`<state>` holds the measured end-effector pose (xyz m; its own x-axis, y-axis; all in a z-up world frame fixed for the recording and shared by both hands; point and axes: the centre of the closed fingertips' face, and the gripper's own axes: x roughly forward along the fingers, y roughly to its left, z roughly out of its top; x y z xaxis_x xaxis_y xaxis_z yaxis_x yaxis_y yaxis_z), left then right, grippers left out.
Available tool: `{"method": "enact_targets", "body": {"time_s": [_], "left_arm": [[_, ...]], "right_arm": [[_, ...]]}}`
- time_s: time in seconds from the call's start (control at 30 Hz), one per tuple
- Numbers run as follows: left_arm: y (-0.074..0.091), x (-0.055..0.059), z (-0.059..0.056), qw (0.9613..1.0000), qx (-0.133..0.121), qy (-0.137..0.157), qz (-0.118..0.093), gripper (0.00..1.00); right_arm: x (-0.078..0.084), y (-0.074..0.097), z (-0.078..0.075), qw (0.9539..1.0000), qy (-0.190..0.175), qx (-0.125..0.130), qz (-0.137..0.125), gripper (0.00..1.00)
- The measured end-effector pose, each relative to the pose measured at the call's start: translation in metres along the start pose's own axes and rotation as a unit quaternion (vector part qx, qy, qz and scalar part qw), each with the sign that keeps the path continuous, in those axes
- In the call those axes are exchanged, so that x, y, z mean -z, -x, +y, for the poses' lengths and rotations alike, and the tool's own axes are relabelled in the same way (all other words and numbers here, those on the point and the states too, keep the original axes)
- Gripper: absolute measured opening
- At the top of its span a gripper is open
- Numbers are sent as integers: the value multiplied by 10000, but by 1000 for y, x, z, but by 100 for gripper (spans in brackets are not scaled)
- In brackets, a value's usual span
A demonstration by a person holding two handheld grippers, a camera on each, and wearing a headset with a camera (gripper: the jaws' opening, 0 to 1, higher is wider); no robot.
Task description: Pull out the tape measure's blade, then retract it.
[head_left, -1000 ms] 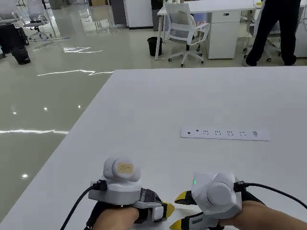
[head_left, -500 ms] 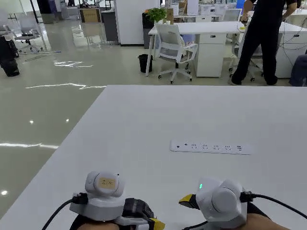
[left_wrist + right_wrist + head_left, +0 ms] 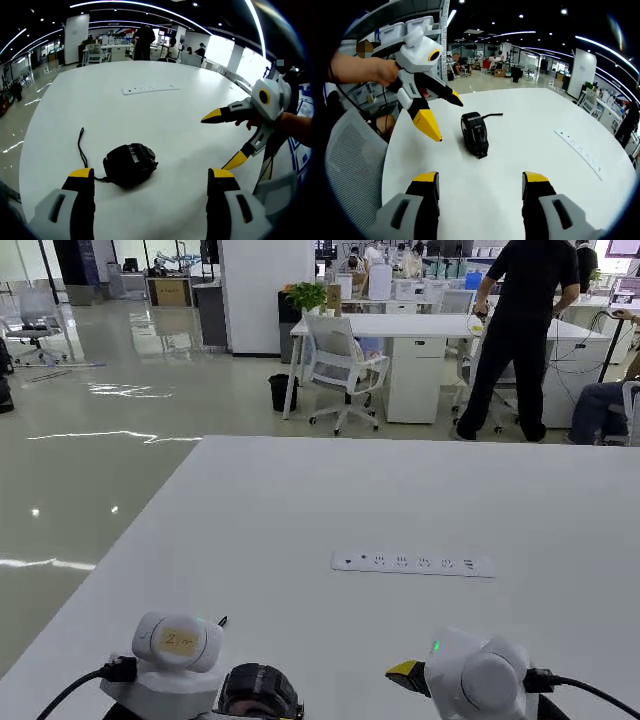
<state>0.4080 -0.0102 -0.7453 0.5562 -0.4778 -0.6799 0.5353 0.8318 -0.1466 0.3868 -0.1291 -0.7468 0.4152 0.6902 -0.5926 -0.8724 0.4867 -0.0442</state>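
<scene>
The left gripper (image 3: 150,175) holds its jaws wide and empty, and the right gripper (image 3: 481,177) does too. The black tape measure (image 3: 130,164) lies on the white table (image 3: 300,500) just ahead of both, touched by neither, its strap trailing. A power strip (image 3: 412,563) lies farther off.

Black tape measure (image 3: 130,164) lies on the white table (image 3: 150,107), strap (image 3: 80,147) trailing.

Bare white tabletop (image 3: 300,510) on every side of the tape measure (image 3: 130,164); left gripper (image 3: 150,173) and right gripper (image 3: 481,176), jaws spread, each face it across open surface. Its strap (image 3: 79,147) trails alongside, and the power strip (image 3: 413,563) lies flat well beyond.
</scene>
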Motion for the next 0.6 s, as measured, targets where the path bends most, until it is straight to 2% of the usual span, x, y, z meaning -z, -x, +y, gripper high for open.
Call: {"method": "enact_targets", "body": {"time_s": [0.3, 0.6], "left_arm": [[17, -1, -14, 9990, 258, -321, -163, 93], [32, 6, -26, 9958, 471, -754, -201, 97]], "right_arm": [[8, 27, 7, 9997, -102, 218, -21, 73], [15, 48, 15, 9993, -129, 346, -50, 76]]}}
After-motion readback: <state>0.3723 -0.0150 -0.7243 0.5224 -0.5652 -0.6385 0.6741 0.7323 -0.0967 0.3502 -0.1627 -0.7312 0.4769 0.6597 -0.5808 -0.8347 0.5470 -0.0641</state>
